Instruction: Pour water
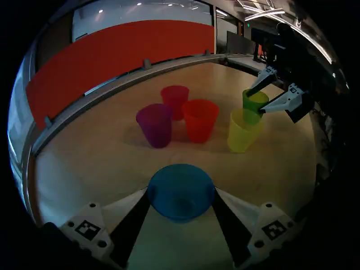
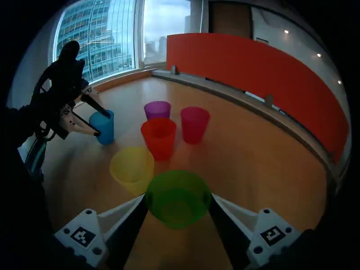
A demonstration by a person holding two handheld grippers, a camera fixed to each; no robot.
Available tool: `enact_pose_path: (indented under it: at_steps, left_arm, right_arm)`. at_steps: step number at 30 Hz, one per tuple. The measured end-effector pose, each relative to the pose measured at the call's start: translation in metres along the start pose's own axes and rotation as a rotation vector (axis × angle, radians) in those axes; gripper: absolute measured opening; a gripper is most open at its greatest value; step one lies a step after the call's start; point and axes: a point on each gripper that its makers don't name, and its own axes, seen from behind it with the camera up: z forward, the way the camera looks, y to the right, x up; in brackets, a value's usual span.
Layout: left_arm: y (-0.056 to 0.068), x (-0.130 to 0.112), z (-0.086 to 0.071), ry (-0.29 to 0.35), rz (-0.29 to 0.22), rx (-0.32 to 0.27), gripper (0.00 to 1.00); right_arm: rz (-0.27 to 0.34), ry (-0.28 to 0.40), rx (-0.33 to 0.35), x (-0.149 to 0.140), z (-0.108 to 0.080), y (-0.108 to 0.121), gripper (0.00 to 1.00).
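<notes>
A: Tongs, left gripper view?
B: By the left gripper (image 1: 181, 192) the blue cup (image 1: 181, 201) is clamped, kept upright, presumably so nothing is spilled.
A: Right gripper view?
B: By the right gripper (image 2: 177, 197) the green cup (image 2: 177, 206) is clenched, held near the yellow cup (image 2: 132, 168), likely for pouring.

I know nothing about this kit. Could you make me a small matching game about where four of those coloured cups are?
Things
1. blue cup
2. green cup
3. yellow cup
4. red cup

Places
A. between the fingers of the right hand-held gripper
B. free on the table, next to the purple cup and pink cup
C. between the fingers of the left hand-held gripper
D. free on the table, close beside the green cup

Pairs: 1-C, 2-A, 3-D, 4-B
</notes>
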Motion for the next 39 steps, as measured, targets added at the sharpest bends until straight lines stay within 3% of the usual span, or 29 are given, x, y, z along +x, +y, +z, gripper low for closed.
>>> enact_pose_path:
  at_steps: [24, 39]
  left_arm:
    - [0.002, -0.017, -0.005, -0.003, -0.012, -0.013, 0.89]
    - [0.003, -0.03, -0.004, -0.04, -0.03, -0.009, 0.93]
  right_arm:
    - [0.018, -0.002, 0.006, -0.012, 0.007, -0.007, 0.92]
    - [0.032, 0.006, 0.003, -0.019, 0.005, -0.008, 0.93]
